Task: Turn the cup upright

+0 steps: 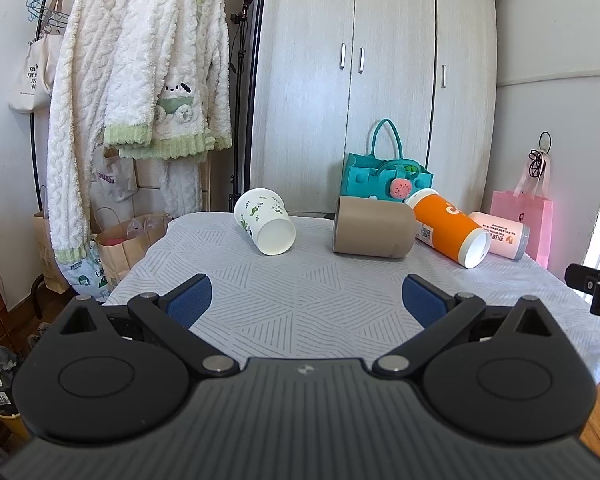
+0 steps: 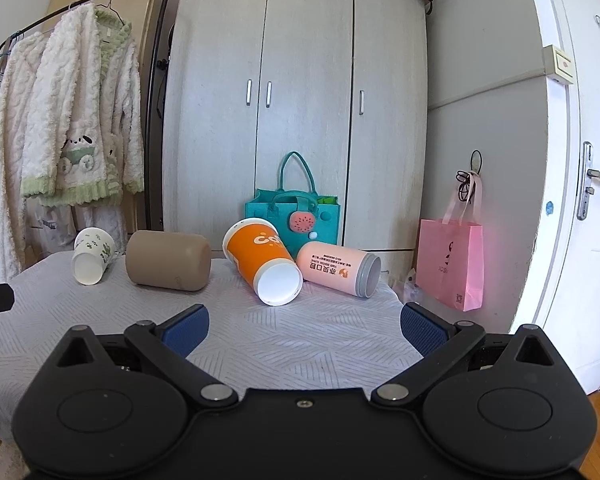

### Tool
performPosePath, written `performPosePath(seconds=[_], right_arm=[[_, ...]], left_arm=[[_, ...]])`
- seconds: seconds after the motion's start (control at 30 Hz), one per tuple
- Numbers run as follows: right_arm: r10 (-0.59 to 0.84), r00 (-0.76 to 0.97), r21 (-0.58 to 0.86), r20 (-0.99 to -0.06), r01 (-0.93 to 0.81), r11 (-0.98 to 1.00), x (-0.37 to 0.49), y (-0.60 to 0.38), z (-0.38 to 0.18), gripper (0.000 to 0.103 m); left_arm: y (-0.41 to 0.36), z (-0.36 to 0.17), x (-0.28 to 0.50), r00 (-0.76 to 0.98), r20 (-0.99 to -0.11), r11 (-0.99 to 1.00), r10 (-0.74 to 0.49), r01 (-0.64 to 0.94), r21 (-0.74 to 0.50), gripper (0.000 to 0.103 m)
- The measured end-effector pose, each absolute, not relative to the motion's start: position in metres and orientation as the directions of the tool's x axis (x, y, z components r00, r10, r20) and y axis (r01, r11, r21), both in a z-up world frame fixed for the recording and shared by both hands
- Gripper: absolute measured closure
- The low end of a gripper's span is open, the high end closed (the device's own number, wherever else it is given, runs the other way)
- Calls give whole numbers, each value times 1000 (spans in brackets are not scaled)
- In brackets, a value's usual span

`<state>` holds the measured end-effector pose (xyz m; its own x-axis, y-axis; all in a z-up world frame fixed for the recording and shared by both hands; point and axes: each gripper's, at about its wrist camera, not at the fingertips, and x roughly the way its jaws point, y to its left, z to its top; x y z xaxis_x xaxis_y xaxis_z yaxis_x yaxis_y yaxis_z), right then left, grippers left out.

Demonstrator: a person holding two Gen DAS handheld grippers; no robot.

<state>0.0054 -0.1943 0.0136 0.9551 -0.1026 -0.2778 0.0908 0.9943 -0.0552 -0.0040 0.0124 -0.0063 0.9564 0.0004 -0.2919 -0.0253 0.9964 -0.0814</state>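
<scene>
Several cups lie on their sides at the far end of a table with a patterned white cloth [image 1: 300,300]. From left: a white cup with green prints [image 1: 265,222] [image 2: 90,256], a tan cup [image 1: 374,227] [image 2: 168,261], an orange cup [image 1: 448,229] [image 2: 262,264] and a pink cup [image 1: 500,236] [image 2: 340,268]. My left gripper [image 1: 306,296] is open and empty, well short of the white and tan cups. My right gripper [image 2: 305,326] is open and empty, in front of the orange cup.
A teal felt bag [image 1: 384,178] [image 2: 294,216] stands behind the cups against a wardrobe [image 2: 296,100]. A pink paper bag [image 2: 450,264] hangs right of the table. A clothes rack with fleece robes [image 1: 140,80] and paper bags [image 1: 128,240] stands left.
</scene>
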Motion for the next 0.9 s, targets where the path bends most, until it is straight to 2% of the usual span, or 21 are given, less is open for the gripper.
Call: performPosePath(seconds=[0.9], right_arm=[[-108,952,-56,-287,96,994,4,-195,12,0]], left_arm=[[9,-5,-8,938,-347,997,-6,-22,-76,0]])
